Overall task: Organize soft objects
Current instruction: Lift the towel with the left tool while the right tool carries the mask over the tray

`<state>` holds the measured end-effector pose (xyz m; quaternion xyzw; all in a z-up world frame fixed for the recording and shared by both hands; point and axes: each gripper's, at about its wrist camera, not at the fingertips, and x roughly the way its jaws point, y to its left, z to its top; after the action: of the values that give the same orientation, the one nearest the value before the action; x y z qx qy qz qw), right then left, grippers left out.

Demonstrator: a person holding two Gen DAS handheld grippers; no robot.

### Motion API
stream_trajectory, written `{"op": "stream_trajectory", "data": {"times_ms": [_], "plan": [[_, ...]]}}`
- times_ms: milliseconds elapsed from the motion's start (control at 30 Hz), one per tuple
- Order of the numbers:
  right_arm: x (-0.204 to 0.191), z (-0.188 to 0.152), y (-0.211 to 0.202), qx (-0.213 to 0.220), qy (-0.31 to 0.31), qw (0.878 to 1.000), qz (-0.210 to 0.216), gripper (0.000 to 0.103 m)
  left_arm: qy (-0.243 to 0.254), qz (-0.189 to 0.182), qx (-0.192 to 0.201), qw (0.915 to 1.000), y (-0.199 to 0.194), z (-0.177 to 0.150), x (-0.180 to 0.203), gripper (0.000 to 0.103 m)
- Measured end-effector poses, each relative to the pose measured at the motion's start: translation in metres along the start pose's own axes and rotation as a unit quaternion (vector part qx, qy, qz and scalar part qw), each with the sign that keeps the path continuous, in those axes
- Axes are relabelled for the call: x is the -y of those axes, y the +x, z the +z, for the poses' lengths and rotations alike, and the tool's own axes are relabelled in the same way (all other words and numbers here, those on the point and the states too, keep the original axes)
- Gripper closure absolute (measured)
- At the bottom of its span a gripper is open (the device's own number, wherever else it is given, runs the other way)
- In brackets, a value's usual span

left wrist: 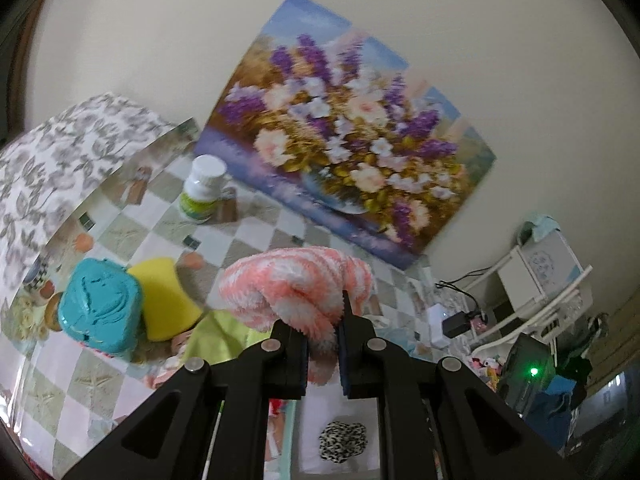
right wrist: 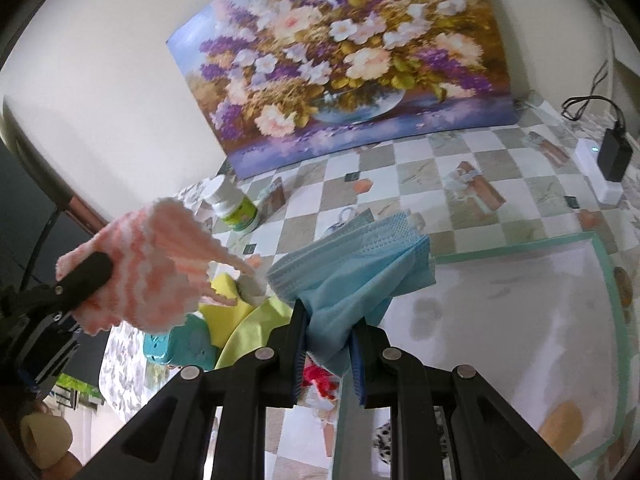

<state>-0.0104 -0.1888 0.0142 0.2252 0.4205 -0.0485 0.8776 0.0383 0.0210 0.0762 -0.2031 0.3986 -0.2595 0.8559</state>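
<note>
My left gripper (left wrist: 323,318) is shut on a fluffy pink-and-white sock (left wrist: 296,288), lifted above the checkered table. In the right wrist view the same sock (right wrist: 152,268) hangs at the left, held by the left gripper (right wrist: 86,276). My right gripper (right wrist: 328,320) is shut on a light blue face mask (right wrist: 352,264), also raised off the table. On the table lie a teal soft case (left wrist: 100,308), a yellow sponge (left wrist: 166,296), a lime-green cloth (left wrist: 216,336) and a leopard-print scrunchie (left wrist: 343,440) on a white mat (right wrist: 520,320).
A white pill bottle (left wrist: 202,190) stands near a flower painting (left wrist: 344,156) leaning on the wall. A black adapter with cable (right wrist: 614,154) and a white box (right wrist: 600,176) sit at the table's right. A floral cover (left wrist: 52,160) lies at the left.
</note>
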Motion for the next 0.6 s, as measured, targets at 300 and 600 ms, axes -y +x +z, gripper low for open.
{"op": "stream_trajectory", "data": {"times_ms": [300, 600], "plan": [[0.049, 0.005, -0.028, 0.021, 0.042, 0.995, -0.087, 0.083, 0.055, -0.021, -0.014, 0.9982, 0.013, -0.022, 0.038, 0.091], [0.122, -0.004, -0.048, 0.021, 0.123, 0.981, -0.149, 0.083, 0.136, -0.046, -0.052, 0.9882, 0.036, -0.063, 0.094, 0.091]]}}
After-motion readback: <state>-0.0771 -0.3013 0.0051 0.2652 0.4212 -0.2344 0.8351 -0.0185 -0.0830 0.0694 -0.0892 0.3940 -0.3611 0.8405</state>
